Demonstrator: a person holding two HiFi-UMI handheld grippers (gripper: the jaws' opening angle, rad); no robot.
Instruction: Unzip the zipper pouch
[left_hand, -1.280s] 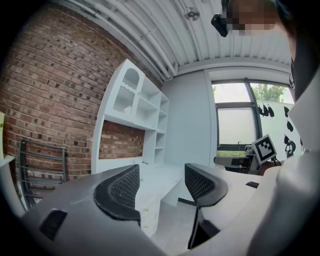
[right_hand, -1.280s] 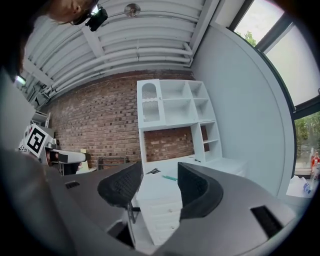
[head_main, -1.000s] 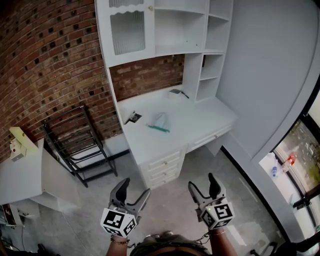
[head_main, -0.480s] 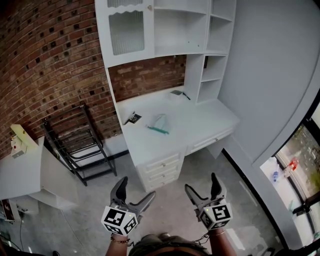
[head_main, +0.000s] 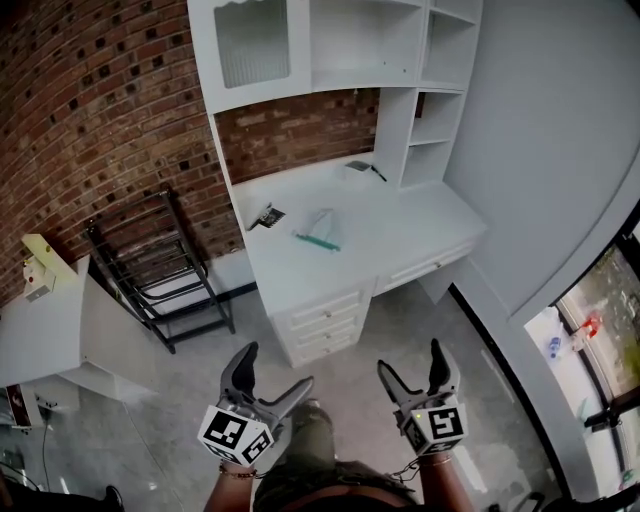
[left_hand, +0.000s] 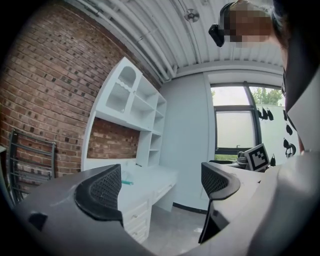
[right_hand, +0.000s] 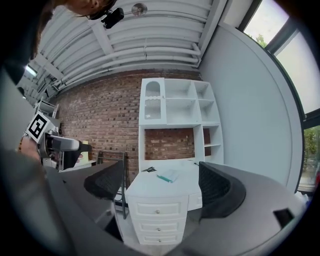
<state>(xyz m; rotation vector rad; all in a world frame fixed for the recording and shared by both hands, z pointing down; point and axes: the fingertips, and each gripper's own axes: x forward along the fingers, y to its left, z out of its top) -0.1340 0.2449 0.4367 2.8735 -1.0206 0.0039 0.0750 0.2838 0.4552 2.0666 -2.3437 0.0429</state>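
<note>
The zipper pouch (head_main: 320, 229), clear with a teal zipper strip, lies flat on the white desk (head_main: 400, 235) across the room. It also shows in the right gripper view as the pouch (right_hand: 168, 176) and in the left gripper view as a teal sliver of the pouch (left_hand: 126, 182). Both grippers are held low in front of the person, far short of the desk. The left gripper (head_main: 275, 369) and the right gripper (head_main: 411, 359) stand open. Their jaws have just been opening, with nothing between them. From their own cameras, the left gripper (left_hand: 160, 187) and the right gripper (right_hand: 160, 182) frame only floor and desk.
A drawer unit (head_main: 325, 325) sits under the desk's near end, with a shelf hutch (head_main: 330, 45) above. A small dark item (head_main: 268, 215) and another object (head_main: 358, 167) lie on the desk. A black metal rack (head_main: 160, 270) and a low white table (head_main: 50, 350) stand at the left.
Both grippers' jaws have spread wider. The person has come a little nearer the desk, and a leg now shows between the grippers.
</note>
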